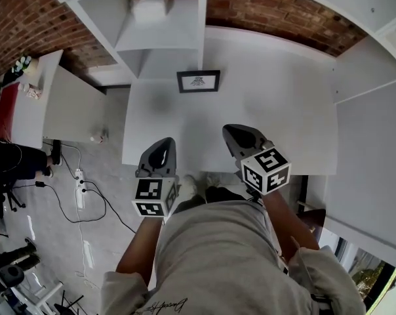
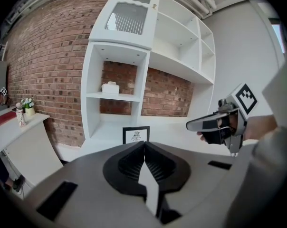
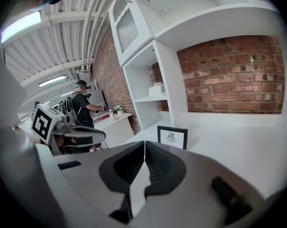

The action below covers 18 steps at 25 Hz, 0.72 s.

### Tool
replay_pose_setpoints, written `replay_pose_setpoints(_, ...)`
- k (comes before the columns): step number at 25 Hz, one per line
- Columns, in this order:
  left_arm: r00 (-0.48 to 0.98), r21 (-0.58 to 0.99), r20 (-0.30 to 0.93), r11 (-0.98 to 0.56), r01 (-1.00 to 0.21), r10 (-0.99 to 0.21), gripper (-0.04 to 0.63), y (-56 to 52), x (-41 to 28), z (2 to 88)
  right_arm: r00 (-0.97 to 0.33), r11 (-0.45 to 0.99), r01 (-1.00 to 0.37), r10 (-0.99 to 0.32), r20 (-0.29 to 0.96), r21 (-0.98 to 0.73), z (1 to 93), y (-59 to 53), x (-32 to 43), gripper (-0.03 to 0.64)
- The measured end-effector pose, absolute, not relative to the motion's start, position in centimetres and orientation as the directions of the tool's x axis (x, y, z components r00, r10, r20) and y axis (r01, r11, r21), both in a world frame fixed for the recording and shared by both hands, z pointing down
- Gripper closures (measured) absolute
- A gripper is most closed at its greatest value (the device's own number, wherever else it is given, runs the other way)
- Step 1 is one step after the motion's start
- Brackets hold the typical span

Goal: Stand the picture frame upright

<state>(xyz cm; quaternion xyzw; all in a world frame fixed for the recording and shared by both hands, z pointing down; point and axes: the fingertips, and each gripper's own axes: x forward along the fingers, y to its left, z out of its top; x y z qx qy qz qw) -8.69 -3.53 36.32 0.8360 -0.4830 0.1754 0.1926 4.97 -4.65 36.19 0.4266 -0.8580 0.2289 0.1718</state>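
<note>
The picture frame point(image 1: 198, 81) stands on its lower edge toward the far side of the white desk point(image 1: 283, 110), left of the middle and just in front of the shelf unit point(image 1: 158, 44). Its printed face is turned toward the person. Both gripper views show it upright, perhaps leaning back a touch. Its rear support is hidden, so what props it cannot be told.

The left gripper point(image 1: 166, 142) and the right gripper point(image 1: 228, 130) hover side by side over the near edge of the desk, well apart from the frame. Each has its jaws pressed together with nothing between them.

Judged from this, the standing itself looks done, and the step in hand is to leave the frame alone and confirm that it holds. Doing that well means:

- keeping both tools high and close to the body, so that nothing knocks the desk
- watching the top edge of the frame for any wobble or slow tip
- if it does sag, spreading the jaws of one tool before going near it, then nudging the lower edge gently forward rather than pushing the top, while the other tool waits behind the frame as a stop

A tall, thin frame like this will likely fall at a light touch.
</note>
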Motion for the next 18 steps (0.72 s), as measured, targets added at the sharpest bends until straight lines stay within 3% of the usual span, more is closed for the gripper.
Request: replay_pose_setpoints(18, 0.487, 0.130, 0.450, -0.485, -0.865, -0.748, 0.578, -3.8, -9.4, 34.2, -0.642, 0.591, -0.760, -0.618, 0.454, -0.271, 34.7, -4.1, 1.0, 0.589)
